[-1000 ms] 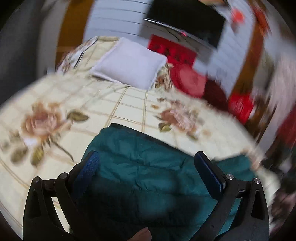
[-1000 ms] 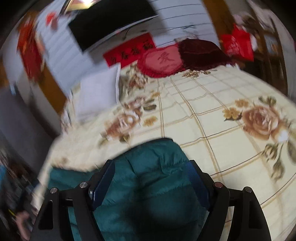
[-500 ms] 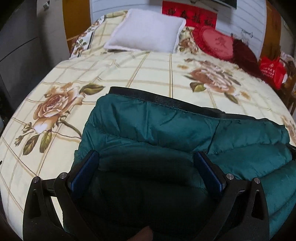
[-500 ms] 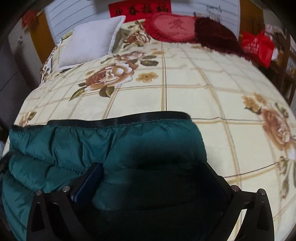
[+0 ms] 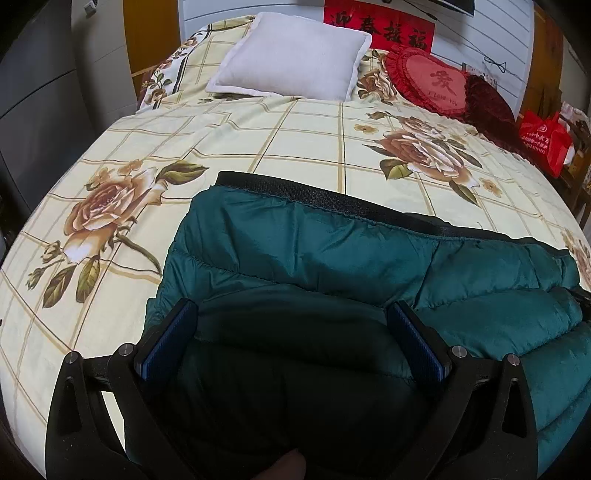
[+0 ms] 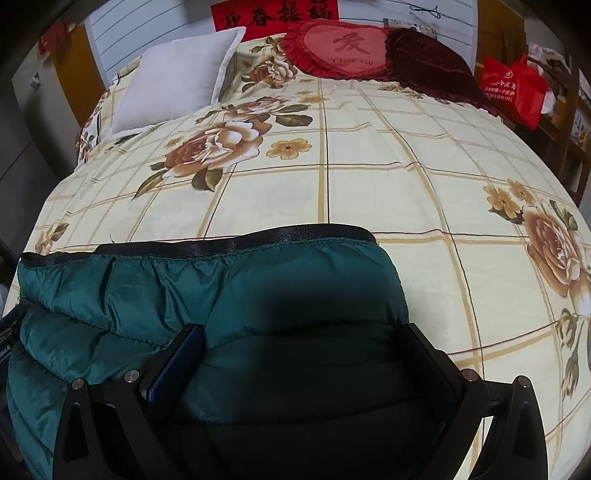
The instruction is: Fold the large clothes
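While the teal padded jacket (image 5: 332, 251) lay folded on the near part of the bed (image 5: 258, 147), both grippers hung over it, tilted down toward the fabric. On the left gripper (image 5: 291, 321), the 2 fingers (image 5: 171, 332) stood wide apart, with the jacket's quilted surface bulging between them and no pad pressing on it. On the right gripper (image 6: 306, 350), the fingers (image 6: 177, 362) were likewise spread as far as they went, straddling the jacket's right end without clamping it.

A black hem band (image 6: 236, 242) ran along the jacket's far edge. Toward the left gripper's right side, the jacket showed stacked puffy layers.

Beyond the jacket, the bed's cream cover carried a grid of tan lines and printed roses (image 5: 103, 206). At the bed's head, well apart from the jacket, leaned a white pillow (image 5: 291, 55), a red heart-shaped cushion (image 5: 432, 81) and a dark red cushion (image 6: 424, 62) just beside it. A red bag (image 6: 513, 88) stood off the bed's far right corner, and a red banner (image 5: 376, 24) hung on the wall above the pillows.
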Tool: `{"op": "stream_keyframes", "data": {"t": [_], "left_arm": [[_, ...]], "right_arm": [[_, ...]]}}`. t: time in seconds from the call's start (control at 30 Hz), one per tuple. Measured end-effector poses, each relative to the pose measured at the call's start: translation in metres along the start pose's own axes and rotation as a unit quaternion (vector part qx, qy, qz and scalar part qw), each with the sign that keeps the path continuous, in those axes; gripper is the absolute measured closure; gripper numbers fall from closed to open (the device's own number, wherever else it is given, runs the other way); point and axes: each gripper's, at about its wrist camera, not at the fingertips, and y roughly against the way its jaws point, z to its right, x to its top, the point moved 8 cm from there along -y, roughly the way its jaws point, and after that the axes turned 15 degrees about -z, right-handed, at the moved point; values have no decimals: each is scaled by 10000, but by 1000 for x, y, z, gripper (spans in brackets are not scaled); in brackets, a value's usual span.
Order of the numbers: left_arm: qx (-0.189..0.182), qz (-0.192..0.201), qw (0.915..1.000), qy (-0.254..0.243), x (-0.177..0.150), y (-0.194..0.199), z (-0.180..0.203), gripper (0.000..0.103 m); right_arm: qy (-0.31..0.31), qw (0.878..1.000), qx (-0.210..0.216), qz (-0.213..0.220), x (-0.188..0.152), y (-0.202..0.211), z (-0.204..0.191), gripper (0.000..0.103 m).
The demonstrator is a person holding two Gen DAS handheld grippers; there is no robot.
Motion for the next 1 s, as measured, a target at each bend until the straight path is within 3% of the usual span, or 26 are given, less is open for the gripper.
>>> {"op": "stream_keyframes", "data": {"t": [0.43,0.5,0.57,0.63,0.67,0.73,0.83,1.0], "left_arm": [[-193,162,9997,50,2,18,0,0],[-396,375,9985,36,4,37,1,0],[-919,605,9939,-20,4,64,11,0],[-1490,740,9859,-179,-4,85,30,0],[-1599,714,9840,-319,-9,89,41,0],[-1472,541,9857,-621,-21,82,63,0],[-883,105,9923,-859,-33,51,80,0],[-626,213,9940,-873,-38,42,83,0]], "right_arm": [[-41,9995,318,-22,1,8,3,0],[-229,9994,252,24,1,16,6,0],[-595,9979,222,103,-1,36,10,0],[-710,9958,487,301,-7,63,-1,0],[-666,9950,640,383,-11,72,-10,0],[-422,9947,813,459,-23,83,-35,0],[-137,9981,356,481,-38,76,-62,0],[197,9997,-72,159,-44,38,-74,0]]}}
